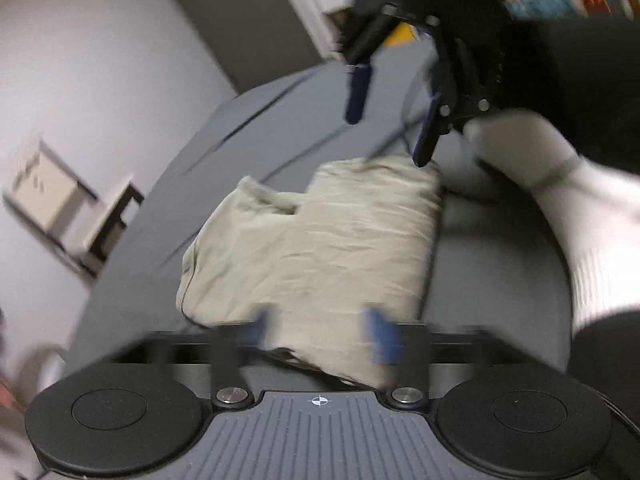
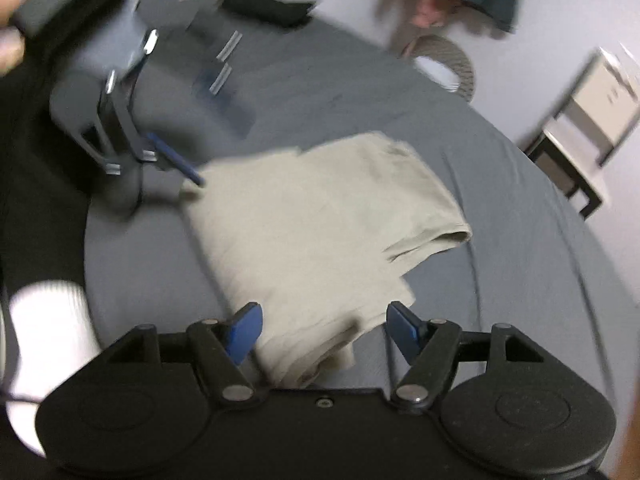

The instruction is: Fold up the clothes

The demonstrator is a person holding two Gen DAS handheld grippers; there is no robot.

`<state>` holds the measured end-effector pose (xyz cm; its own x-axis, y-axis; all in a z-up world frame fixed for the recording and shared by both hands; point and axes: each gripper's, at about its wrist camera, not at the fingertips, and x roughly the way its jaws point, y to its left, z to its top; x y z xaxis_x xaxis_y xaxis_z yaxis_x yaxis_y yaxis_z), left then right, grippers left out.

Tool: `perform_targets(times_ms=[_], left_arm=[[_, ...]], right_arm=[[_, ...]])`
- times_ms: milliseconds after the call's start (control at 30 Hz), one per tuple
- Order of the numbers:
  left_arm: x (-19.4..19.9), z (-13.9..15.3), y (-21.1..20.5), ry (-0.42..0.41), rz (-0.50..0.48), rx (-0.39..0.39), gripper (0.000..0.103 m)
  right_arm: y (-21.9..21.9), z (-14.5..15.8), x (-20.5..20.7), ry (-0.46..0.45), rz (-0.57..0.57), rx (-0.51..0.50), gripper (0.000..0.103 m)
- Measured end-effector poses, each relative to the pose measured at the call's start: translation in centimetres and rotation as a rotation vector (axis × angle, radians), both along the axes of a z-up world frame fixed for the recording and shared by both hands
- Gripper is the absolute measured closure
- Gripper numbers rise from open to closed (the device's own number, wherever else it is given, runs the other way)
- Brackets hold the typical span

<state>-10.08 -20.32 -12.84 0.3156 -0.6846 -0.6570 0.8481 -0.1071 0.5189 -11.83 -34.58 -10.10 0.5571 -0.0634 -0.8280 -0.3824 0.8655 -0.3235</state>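
A beige garment (image 1: 320, 240) lies folded into a rough rectangle on the grey sheet (image 1: 200, 160). In the left wrist view my left gripper (image 1: 320, 332) is open, its blurred blue pads either side of the garment's near edge. My right gripper (image 1: 388, 140) hangs open over the far corner. In the right wrist view the same garment (image 2: 320, 232) has a sleeve sticking out at the right. There my right gripper (image 2: 324, 328) is open astride the near corner. My left gripper (image 2: 220, 148) is open at the far left edge, one fingertip (image 2: 198, 179) touching the cloth.
A foot in a white sock (image 1: 560, 200) rests on the sheet beside the garment. A folded black item (image 2: 268, 8) lies at the far side. Off the bed stand a woven basket (image 2: 448, 64) and a small black-framed table (image 2: 580, 128) with a box.
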Motion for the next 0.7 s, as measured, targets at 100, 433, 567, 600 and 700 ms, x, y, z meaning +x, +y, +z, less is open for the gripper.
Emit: perform_targets(times_ms=[100, 433, 567, 600, 700], left_arm=[[-2.3, -0.6, -0.4, -0.122, -0.094, 0.056, 0.004], [-6.2, -6.0, -2.4, -0.530, -0.256, 0.258, 0.007], [-6.5, -7.7, -2.4, -0.598, -0.273, 0.294, 0.033], [-6.6, -8.0, -2.4, -0.604, -0.269, 0.295, 0.035], [-7.1, -8.5, -2.3, -0.611, -0.238, 0.286, 0.045]], right_arm=[[3.3, -2.0, -0.7, 0.020, 0.095, -0.198, 0.036], [7.4, -6.4, -2.8, -0.009, 0.284, -0.514, 0.036], [7.9, -7.3, -2.9, -0.016, 0.285, -0.550, 0.036], [7.9, -7.4, -2.8, -0.016, 0.279, -0.551, 0.036], [7.9, -7.8, -2.7, -0.029, 0.274, -0.572, 0.035]])
